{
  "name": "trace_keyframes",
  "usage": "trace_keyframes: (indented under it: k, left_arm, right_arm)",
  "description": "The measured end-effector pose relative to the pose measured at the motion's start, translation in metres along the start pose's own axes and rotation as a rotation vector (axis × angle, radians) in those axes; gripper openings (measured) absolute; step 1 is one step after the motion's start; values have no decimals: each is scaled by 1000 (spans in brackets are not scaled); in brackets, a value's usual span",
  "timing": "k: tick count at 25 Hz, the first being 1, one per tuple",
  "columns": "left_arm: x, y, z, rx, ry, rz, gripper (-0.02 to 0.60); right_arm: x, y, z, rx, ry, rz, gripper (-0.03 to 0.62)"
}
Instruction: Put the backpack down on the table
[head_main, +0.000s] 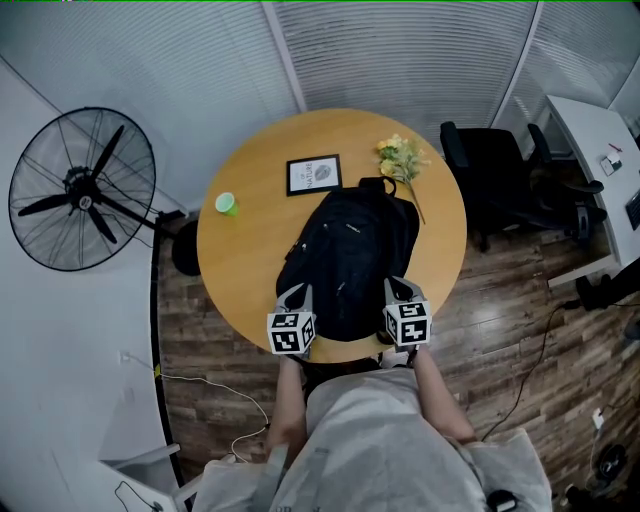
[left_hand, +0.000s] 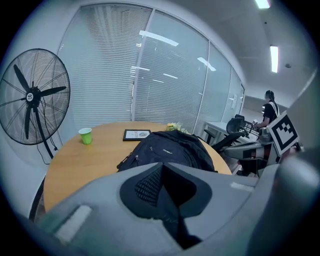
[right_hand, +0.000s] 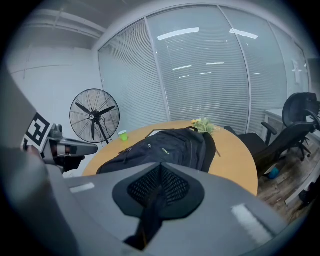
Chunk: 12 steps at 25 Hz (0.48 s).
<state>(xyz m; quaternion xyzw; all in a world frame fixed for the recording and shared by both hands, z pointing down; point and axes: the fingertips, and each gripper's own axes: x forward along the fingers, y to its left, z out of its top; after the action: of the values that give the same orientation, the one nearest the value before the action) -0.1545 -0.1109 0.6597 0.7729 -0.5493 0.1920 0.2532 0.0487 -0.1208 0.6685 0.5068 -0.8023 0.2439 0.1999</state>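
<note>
A black backpack (head_main: 350, 260) lies flat on the round wooden table (head_main: 250, 250), its top handle toward the far side. My left gripper (head_main: 297, 292) sits at its near left corner and my right gripper (head_main: 398, 285) at its near right corner, both by the table's front edge. In the left gripper view the jaws (left_hand: 162, 165) are shut, and the backpack (left_hand: 165, 147) lies just beyond them. The right gripper view shows the same: shut jaws (right_hand: 160, 167) with the backpack (right_hand: 160, 147) ahead. I see nothing clamped between either pair of pads.
A green cup (head_main: 227, 204), a framed picture (head_main: 314, 174) and yellow flowers (head_main: 400, 160) lie on the table's far half. A standing fan (head_main: 85, 190) is at the left, a black office chair (head_main: 500, 170) and a white desk (head_main: 590, 150) at the right. Cables cross the wooden floor.
</note>
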Motion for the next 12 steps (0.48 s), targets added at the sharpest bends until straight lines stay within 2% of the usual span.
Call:
trace_keyframes:
  k: [12]
  left_arm:
    - [4, -5, -1, 8, 7, -16, 8]
  right_arm:
    - [1, -2, -3, 14, 6, 3, 2]
